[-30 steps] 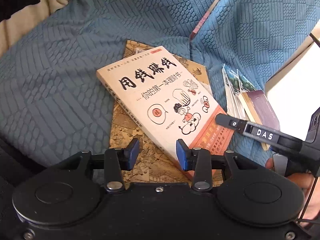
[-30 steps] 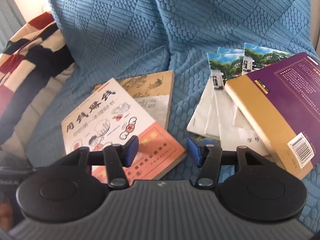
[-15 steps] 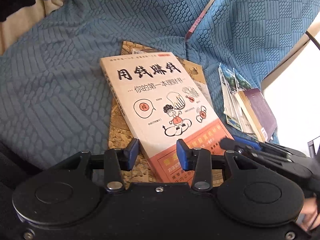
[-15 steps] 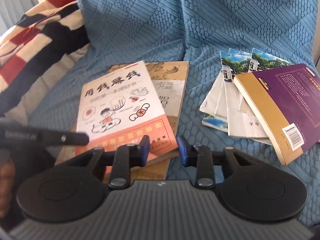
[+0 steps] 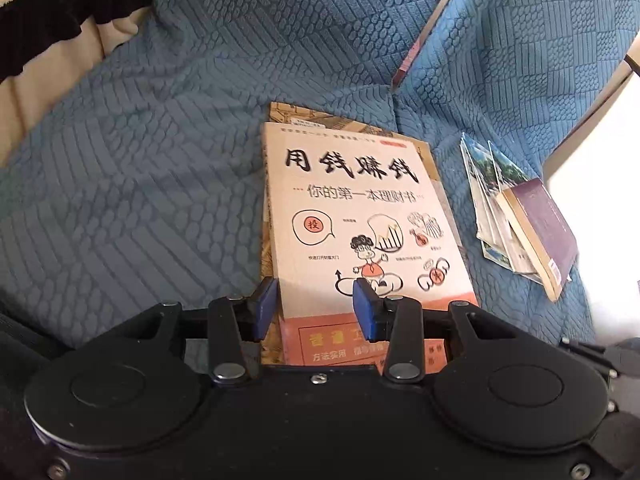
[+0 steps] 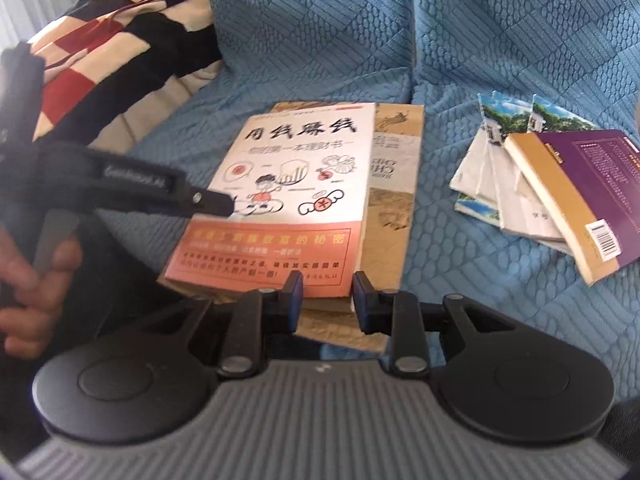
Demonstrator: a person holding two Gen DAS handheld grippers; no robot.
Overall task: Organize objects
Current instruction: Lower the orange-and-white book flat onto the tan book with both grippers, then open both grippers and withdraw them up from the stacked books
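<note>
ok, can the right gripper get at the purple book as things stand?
Probably yes. The purple book lies on top of its pile, nothing over it. The right gripper hovers empty at the orange-and-white book; only bare blue cover lies between.

Blues, oranges and purple on a quilted cover

The sofa cover point(image 6: 480, 40) is blue with embossed geometric quilting. The top book point(image 6: 296, 184) is cream with black characters, cartoon drawings and an orange band; the book beneath point(image 6: 396, 184) is tan, illustrated. The purple book point(image 6: 592, 184) has a mustard spine. The blanket point(image 6: 120, 40) is red, black and cream checked.
</note>
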